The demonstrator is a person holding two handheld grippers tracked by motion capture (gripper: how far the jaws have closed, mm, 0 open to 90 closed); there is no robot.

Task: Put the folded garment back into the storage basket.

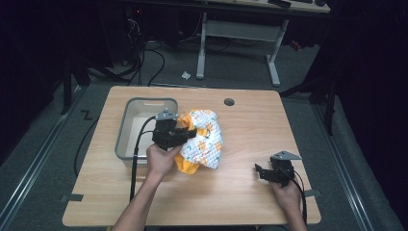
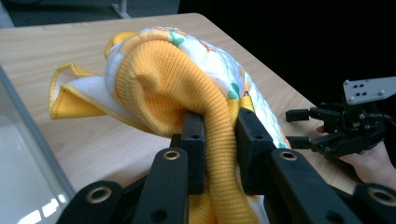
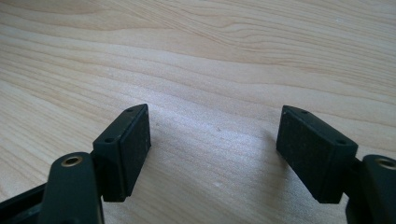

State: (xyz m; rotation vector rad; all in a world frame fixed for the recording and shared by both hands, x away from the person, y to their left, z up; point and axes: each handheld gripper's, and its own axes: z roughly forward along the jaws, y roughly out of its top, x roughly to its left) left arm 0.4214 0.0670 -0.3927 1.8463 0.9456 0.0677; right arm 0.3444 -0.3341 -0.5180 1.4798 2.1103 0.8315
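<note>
While you look down from the high view, your left gripper has the bunched yellow-and-white quilted garment pinched at its yellow knit edge, the bundle sitting partly on the bench just to the right of the grey plastic bin. Your right gripper waits well apart, low over bare wood near the front right corner. Judging from this, you are in the carrying step: the garment is gripped and looks bound for the bin beside it.

Along the left gripper view, your left gripper has its jaws clamped tight on the ribbed yellow cuff, with the printed quilted body draped ahead and a loose yellow-trimmed flap trailing toward the bin wall. Your other gripper shows farther off, jaws apart.

From the right gripper view, your right gripper stands wide open over the bench, holding nothing.

Next, you will likely need to lift high enough for the trailing flap to clear the bin's rim, swing across over the opening, then release.
</note>
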